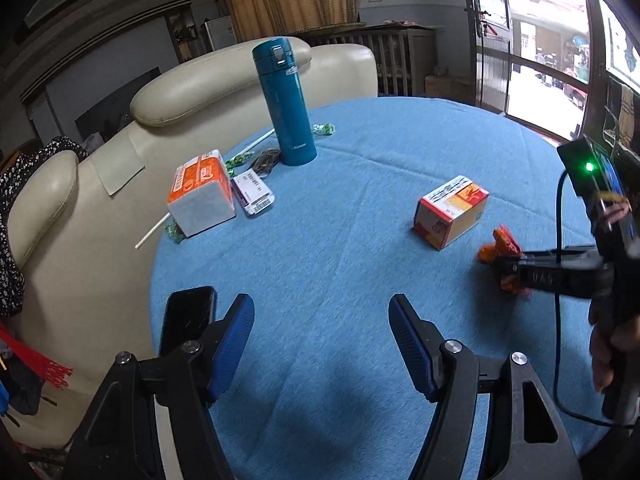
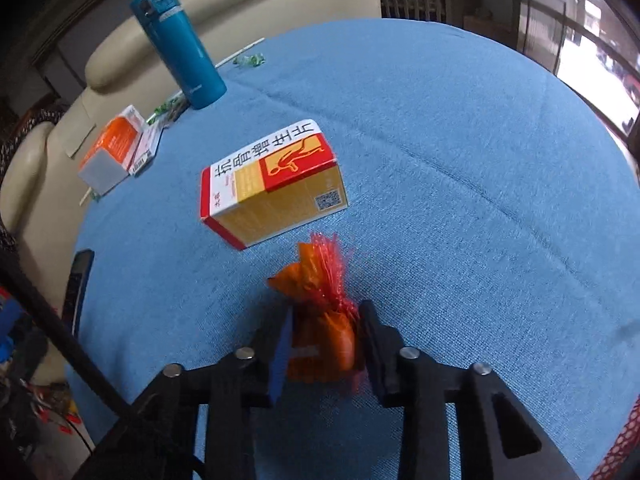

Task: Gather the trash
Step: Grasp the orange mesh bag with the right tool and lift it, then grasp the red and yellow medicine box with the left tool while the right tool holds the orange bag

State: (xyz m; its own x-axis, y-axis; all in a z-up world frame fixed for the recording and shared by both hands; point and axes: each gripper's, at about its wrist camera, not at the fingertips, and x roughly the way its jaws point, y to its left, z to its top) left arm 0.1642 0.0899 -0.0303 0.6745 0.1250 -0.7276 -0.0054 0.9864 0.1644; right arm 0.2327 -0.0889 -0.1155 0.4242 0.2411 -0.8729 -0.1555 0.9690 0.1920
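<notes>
A crumpled orange-red wrapper [image 2: 320,332] sits between the fingers of my right gripper [image 2: 326,312], which is shut on it just above the blue tablecloth [image 2: 460,208]. The left wrist view shows the same wrapper [image 1: 502,242] at the tip of the right gripper [image 1: 510,270], at the table's right side. My left gripper [image 1: 320,302] hangs open over bare cloth near the table's front, nothing between its blue pads. Green candy wrappers [image 1: 324,129] and a white straw [image 1: 260,141] lie by the teal flask [image 1: 286,100].
A red-and-yellow box [image 2: 272,184] lies just beyond the held wrapper. An orange-and-white box [image 1: 200,196] and a small white-and-purple box [image 1: 254,192] lie at the left. A black phone [image 1: 186,320] rests at the table's left edge. A cream sofa [image 1: 100,208] stands behind.
</notes>
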